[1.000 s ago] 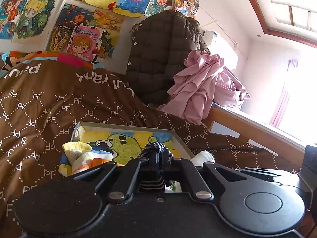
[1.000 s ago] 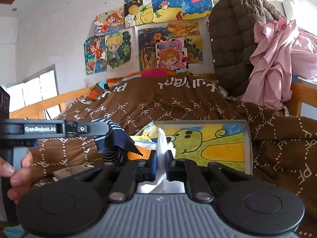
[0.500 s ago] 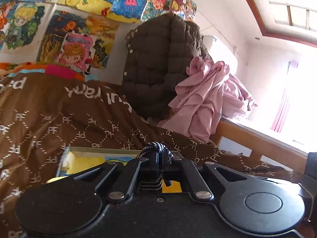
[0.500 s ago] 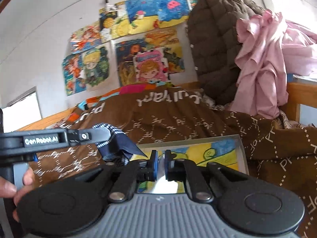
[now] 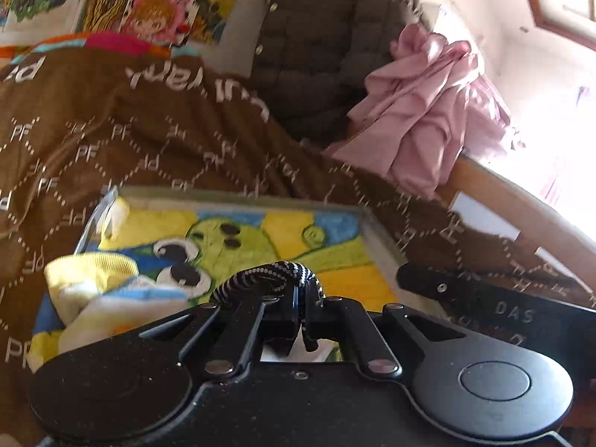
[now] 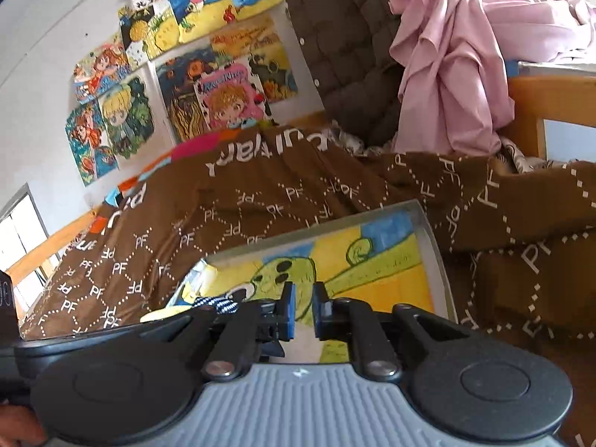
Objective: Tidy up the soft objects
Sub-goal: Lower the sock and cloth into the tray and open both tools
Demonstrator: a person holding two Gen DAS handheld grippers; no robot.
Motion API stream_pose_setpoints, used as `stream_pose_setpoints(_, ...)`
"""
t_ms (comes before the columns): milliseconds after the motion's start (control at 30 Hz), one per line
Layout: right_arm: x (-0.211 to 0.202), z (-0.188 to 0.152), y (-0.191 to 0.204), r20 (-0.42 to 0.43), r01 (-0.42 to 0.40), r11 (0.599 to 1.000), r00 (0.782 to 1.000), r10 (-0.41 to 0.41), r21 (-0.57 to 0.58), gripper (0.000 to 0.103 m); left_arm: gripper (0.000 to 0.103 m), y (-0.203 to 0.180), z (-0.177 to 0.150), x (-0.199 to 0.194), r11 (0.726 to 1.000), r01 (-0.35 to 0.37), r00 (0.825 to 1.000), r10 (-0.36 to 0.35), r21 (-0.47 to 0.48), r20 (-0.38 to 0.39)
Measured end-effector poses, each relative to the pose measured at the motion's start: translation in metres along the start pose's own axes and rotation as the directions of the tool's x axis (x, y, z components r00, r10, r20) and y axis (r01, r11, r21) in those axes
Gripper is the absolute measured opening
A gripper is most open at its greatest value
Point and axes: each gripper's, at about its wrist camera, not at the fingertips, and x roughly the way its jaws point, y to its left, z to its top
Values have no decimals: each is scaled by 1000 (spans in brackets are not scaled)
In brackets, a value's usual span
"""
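Note:
My left gripper [image 5: 302,309] is shut on a navy sock with white dots [image 5: 272,275], which bulges up over the fingers. It hovers at the near edge of a metal tray [image 5: 238,195] lined with a green cartoon picture. Yellow, white and blue socks [image 5: 93,283] lie bunched in the tray's left corner. In the right wrist view my right gripper [image 6: 303,311] holds its blue pads a narrow gap apart above the same tray [image 6: 428,246]. A bit of white cloth [image 6: 307,346] shows low between the fingers. The dotted sock [image 6: 218,302] peeks up to its left.
The tray rests on a brown patterned quilt [image 5: 149,130] on a bed. Behind it hang a dark padded jacket [image 5: 316,56] and a pink garment [image 5: 428,111] over a wooden bed rail [image 5: 521,216]. Drawings [image 6: 208,74] cover the wall. A hand [image 6: 18,424] grips the left tool.
Both views tipped up off the tray, then came back down onto it. The white cloth no longer stands up above the right fingers. The left gripper keeps hold of the dotted sock.

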Motion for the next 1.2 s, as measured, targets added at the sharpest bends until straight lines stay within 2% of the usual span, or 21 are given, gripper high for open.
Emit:
stream_pose_setpoints(67, -1, -1, 1, -13, 5, 1000, 1000, -5, -2, 17, 6, 1, 0, 2, 1000, -18, 999, 18, -1, -34)
stream_pose_setpoints(100, -2, -2, 2, -16, 9, 1000, 1000, -9, -7, 20, 14, 1, 0, 3, 1000, -28, 999, 27, -2, -41)
stream_pose_setpoints(267, -14, 1, 8, -14, 18, 1000, 1000, -18, -21, 51, 40, 4, 3, -4, 997, -72, 995, 69, -40, -67)
stream_pose_setpoints(300, -19, 3, 9, -11, 19, 999, 1000, -20, -25, 53, 43, 4, 4, -8, 996, -80, 995, 77, -42, -65)
stream_pose_setpoints(400, -33, 7, 13, 5, 26, 999, 1000, -26, -39, 63, 62, 3, 7, -23, 995, -97, 995, 96, -38, -41)
stream_pose_setpoints(500, -51, 12, 16, 28, 30, 999, 999, -28, -40, 73, 75, 1, 10, -44, 993, -114, 993, 114, -41, -3)
stream_pose_setpoints(567, -65, 15, 18, 46, 27, 999, 999, -25, -40, 83, 81, -1, 11, -60, 990, -136, 990, 137, -42, 21)
stream_pose_setpoints(633, -80, 17, 20, 67, 23, 999, 998, -20, -46, 87, 85, -4, 13, -75, 988, -146, 988, 148, -39, 42)
stream_pose_setpoints(767, -109, 19, 29, 89, 25, 996, 996, -17, -83, 92, 100, -15, 11, -111, 986, -163, 982, 165, -29, 93)
stream_pose_setpoints(1033, -173, 12, 55, 153, 8, 990, 988, 14, -141, 102, 102, -38, 1, -181, 987, -158, 973, 161, -30, 166)
stream_pose_setpoints(1200, -210, -4, 68, 166, 12, 984, 986, 19, -180, 103, 102, -48, -15, -217, 987, -159, 969, 161, -24, 185)
